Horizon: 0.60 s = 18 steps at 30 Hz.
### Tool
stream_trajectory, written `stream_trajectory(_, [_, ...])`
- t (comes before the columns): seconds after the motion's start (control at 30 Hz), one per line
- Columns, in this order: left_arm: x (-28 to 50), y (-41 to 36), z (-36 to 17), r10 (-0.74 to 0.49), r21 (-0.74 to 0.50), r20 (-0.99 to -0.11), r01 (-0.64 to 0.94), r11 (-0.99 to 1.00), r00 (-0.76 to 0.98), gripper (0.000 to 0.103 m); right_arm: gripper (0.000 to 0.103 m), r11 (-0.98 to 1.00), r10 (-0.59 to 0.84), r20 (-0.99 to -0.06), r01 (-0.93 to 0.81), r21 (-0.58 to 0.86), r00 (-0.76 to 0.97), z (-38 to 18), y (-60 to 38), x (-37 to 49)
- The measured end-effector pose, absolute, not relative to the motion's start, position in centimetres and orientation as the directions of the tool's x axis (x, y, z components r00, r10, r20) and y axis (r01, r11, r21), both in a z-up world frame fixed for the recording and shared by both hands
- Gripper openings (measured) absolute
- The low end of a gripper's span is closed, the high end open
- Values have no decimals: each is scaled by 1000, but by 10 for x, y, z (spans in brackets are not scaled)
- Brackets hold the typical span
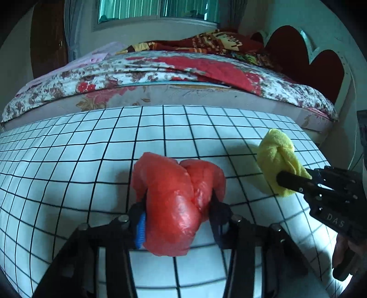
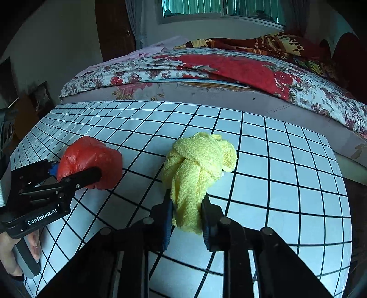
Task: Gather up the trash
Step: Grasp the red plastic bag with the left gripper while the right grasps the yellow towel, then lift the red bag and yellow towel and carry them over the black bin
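L gripper (image 1: 176, 206) is clenched on a red bag (image 1: 176, 204), a crumpled plastic lump squeezed betw. both fingers, one at each side of it; a blue ribbed pad (image 1: 141, 229) shows on the inner face of the left finger, pressed against the plastic. From the right wrist cam the same gripper (image 2: 75, 176) comes in from the left edge w/ the bag (image 2: 91, 160) at its tips, a black finger (image 2: 84, 177) across the bag's front, and the bag low over the table (image 2: 286, 183); can't tell if it touches. R gripper (image 2: 187, 206) is grasping a yellow cloth (image 2: 197, 165), a fuzzy towel tied in a knot; the jaws pinch its lower tail and the knot bulges out ahead of the tips, near the tabletop. In the left wrist cam the R gripper (image 1: 289, 181) enters from the right w/ the cloth (image 1: 277, 158) bunched round its finger. Bag and cloth are near each other but apart, bag to the left of the cloth. The table (image 1: 68, 160) has a white cover w/ a black grid. A hand (image 2: 13, 254) holds the L gripper's handle at lower left. Beyond the table's far edge sits a bed (image 2: 206, 75) w/ a red floral quilt, a heart-shaped headboard (image 1: 321, 68) at right, and a window (image 2: 218, 9) behind.
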<state>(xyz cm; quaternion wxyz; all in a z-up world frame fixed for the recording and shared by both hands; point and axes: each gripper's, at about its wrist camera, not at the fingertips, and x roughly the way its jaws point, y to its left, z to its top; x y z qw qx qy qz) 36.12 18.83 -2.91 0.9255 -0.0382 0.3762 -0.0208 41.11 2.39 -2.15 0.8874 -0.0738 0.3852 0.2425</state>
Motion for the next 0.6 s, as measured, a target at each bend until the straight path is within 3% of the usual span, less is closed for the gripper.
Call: stream_trajectory(0.6, [262,156,19,-33,-40,-621,10,999,783,45,23,870,390,-652,-493,28,650,29,-9,298])
